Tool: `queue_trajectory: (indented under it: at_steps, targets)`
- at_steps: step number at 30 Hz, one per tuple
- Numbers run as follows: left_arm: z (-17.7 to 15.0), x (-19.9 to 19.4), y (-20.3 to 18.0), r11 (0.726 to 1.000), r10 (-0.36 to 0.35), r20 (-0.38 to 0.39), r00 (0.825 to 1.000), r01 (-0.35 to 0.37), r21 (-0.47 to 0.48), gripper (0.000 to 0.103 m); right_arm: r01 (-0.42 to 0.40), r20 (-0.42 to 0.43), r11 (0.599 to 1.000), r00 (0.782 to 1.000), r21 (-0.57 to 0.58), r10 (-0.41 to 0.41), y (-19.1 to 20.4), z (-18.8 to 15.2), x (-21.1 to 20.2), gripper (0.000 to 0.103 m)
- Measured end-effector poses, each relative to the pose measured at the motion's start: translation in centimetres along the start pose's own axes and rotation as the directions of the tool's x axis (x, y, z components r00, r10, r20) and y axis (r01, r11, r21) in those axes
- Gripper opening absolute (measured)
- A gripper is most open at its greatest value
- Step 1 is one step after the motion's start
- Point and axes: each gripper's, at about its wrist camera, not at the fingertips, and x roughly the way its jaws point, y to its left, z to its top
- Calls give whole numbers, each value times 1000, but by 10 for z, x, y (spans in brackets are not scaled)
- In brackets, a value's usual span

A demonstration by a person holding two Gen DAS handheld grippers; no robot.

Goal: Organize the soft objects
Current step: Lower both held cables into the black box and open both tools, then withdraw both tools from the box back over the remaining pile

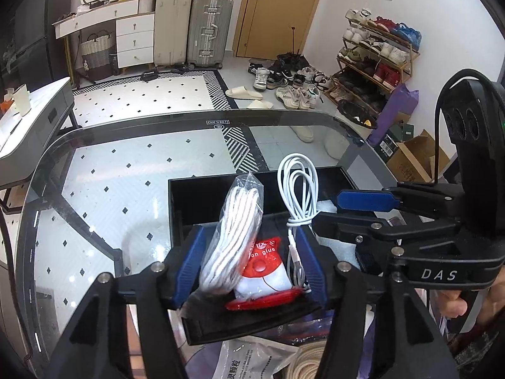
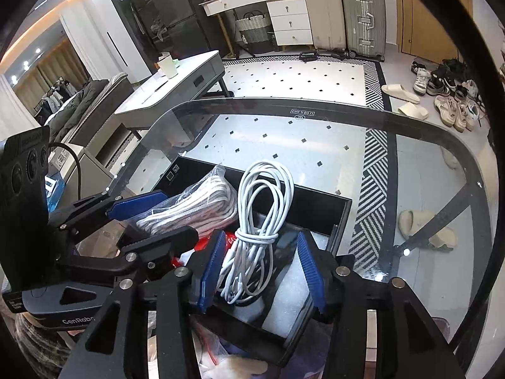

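Two grippers over one black open box on a glass table

The shallow black box (image 2: 318, 208) on the clear glass table (image 2: 426, 170) holds three soft things: one clear plastic bag of white rope (image 1: 235, 227), one coiled white charging cable (image 2: 262, 221) and one red-and-white glue pouch (image 1: 268, 268). The left gripper (image 1: 249, 259) stands spread around the rope bag and pouch, pads apart from them. The right gripper (image 2: 262, 268) is spread around the cable, not pinching it.

The right gripper (image 2: 258, 268) is straddling a coiled white cable (image 2: 252, 237) over the black box (image 2: 315, 205); a bagged white rope (image 2: 195, 205) is lying left.
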Motion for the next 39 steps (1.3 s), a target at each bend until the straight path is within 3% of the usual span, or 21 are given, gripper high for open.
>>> queue_trajectory:
  at_steps: [4,9,14,20,21,22,39]
  targets:
    - [-2,-11,-1,1000,-14,24,1000,14,-3,76,-19,24,1000,1000,0,19,-1,-7,-14,64]
    - [-4,-24,-3,1000,-17,37,999,17,16,80,1,48,1000,999,5,-1,-6,-12,-27,88]
    - [-6,-29,-4,1000,9,33,999,-9,23,81,-15,59,1000,998,6,15,-8,-16,-37,99]
    - [-16,-36,-16,998,24,25,999,-26,65,82,-28,68,1000,997,11,27,-7,-30,-50,100]
    - [-18,-36,-16,997,24,24,999,-26,66,87,-30,71,999,997,17,29,-8,-32,-51,100]
    - [-20,-38,-16,998,20,26,999,-22,66,103,-36,72,999,997,23,34,-8,-35,-53,100]
    - [-49,-54,-5,998,46,34,998,-47,35,103,-75,55,997,996,18,74,14,-77,-71,102]
